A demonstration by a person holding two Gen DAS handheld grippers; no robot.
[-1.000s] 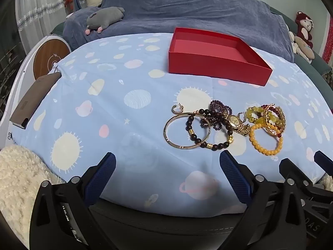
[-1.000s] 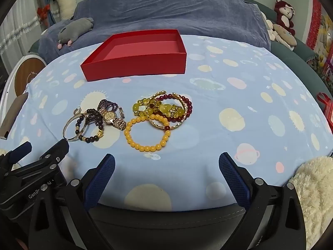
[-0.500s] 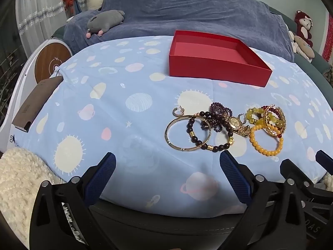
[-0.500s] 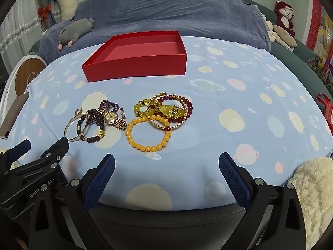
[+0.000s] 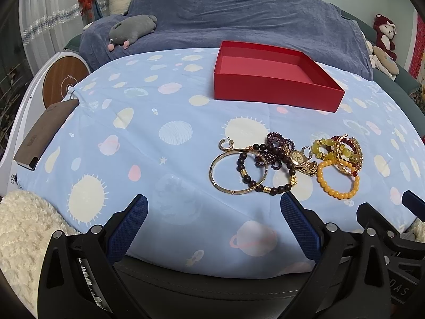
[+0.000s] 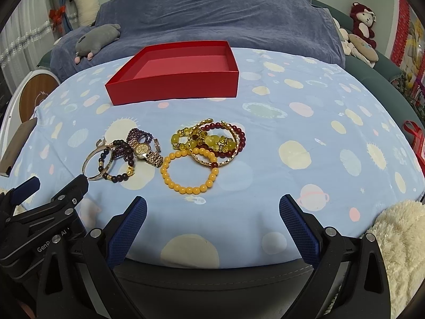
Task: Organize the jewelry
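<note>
Both hand-held grippers, left (image 5: 212, 212) and right (image 6: 212, 212), gape empty before round beaded bracelets (image 6: 189, 171).

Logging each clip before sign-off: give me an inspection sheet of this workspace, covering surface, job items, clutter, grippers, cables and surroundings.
Surface: blue planet-print cloth, lightly wrinkled.
Job's things: red box open and empty, behind the jewelry. Orange bead bracelet, gold watch, gold bangle, dark bead bracelet and yellow-green bead bracelet lie on the cloth in an overlapping cluster.
Clutter: brown flat case at the cloth's left edge.
Grippers: left gripper and right gripper both open, holding nothing, short of the jewelry.
Cables: nothing seen.
Surroundings: blue-covered sofa, grey plush toy, red monkey plush, cream fleece.
</note>
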